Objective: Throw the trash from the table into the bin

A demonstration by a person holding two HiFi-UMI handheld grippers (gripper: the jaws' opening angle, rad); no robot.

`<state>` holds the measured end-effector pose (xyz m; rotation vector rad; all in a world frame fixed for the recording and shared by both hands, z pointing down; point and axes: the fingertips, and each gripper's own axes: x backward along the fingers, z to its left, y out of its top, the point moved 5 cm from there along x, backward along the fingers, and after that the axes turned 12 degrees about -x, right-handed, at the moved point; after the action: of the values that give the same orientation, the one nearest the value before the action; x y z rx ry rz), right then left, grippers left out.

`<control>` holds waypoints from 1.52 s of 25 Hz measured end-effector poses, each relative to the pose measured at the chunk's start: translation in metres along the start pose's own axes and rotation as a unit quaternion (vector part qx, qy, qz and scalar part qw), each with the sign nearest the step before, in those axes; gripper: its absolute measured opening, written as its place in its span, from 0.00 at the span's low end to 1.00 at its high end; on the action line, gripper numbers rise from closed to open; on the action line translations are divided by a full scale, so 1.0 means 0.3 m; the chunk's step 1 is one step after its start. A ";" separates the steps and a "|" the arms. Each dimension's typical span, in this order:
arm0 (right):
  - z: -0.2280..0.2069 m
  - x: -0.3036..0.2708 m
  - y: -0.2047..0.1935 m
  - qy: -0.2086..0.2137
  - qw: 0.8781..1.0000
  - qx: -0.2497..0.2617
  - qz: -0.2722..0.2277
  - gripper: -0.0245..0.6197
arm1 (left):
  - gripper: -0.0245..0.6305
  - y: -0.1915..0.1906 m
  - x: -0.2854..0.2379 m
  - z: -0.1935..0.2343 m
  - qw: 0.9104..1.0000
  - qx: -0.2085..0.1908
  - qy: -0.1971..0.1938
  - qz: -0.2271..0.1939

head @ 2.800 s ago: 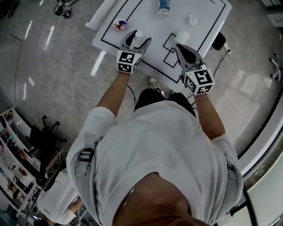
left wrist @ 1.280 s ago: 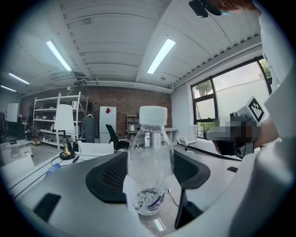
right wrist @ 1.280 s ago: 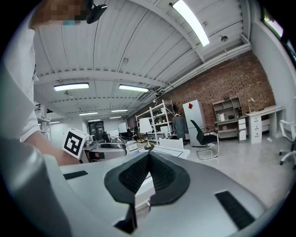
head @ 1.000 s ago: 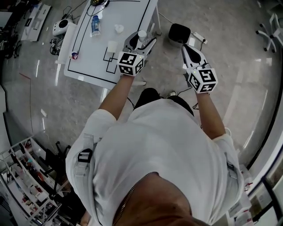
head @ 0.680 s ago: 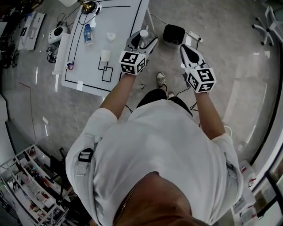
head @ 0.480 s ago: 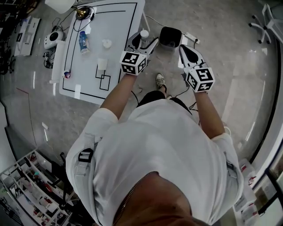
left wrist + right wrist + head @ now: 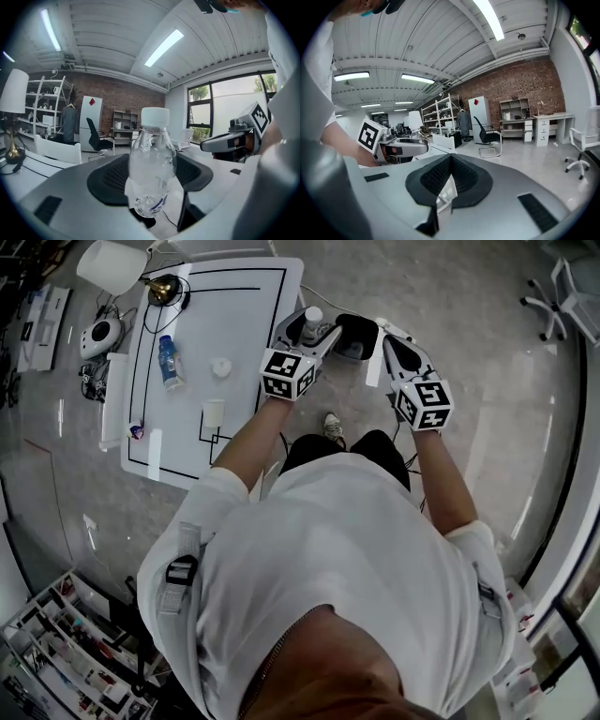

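Note:
My left gripper (image 7: pixel 313 334) is shut on a clear plastic bottle (image 7: pixel 312 315) with a white cap, held upright between the pads (image 7: pixel 117 176). In the left gripper view the bottle (image 7: pixel 151 164) fills the middle. The black bin (image 7: pixel 364 326) stands on the floor just beyond and right of this gripper. My right gripper (image 7: pixel 388 341) is shut with nothing seen in it, at the bin's right side; its jaws (image 7: pixel 450 161) meet in a closed line. On the white table (image 7: pixel 253 324) lie a blue-labelled bottle (image 7: pixel 167 362), a crumpled white piece (image 7: pixel 221 367), a paper cup (image 7: pixel 214 414) and a small colourful wrapper (image 7: pixel 136 431).
A white lamp (image 7: pixel 111 263) and a brass object (image 7: pixel 161 287) stand at the table's far end. A white strip (image 7: pixel 373 369) lies on the floor by the bin. An office chair (image 7: pixel 562 292) is at the upper right. Shelving (image 7: pixel 56 643) fills the lower left.
The person has turned from the table toward the bin. The table has slid to the left of the view, and both grippers, the left still holding the bottle, have come up to the bin.

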<state>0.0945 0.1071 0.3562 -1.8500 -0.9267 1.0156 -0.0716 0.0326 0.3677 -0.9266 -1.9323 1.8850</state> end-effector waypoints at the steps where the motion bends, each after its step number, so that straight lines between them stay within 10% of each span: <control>1: -0.017 -0.015 0.006 -0.003 1.000 -0.001 0.002 0.03 | 0.51 -0.006 -0.019 0.011 1.000 0.002 -0.001 0.003; 22: -0.591 -0.483 -0.148 0.039 0.992 -0.005 0.119 0.03 | 0.51 -0.357 -0.593 0.092 0.992 0.060 0.028 0.112; 38: -0.978 -0.823 -0.743 0.050 0.982 -0.011 0.179 0.03 | 0.51 -1.120 -0.922 0.078 0.978 0.056 0.008 0.202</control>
<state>0.2079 -0.1056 0.7283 -2.1139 -0.5558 1.1138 0.0405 -0.1362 0.7536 -1.3761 -1.7009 2.1648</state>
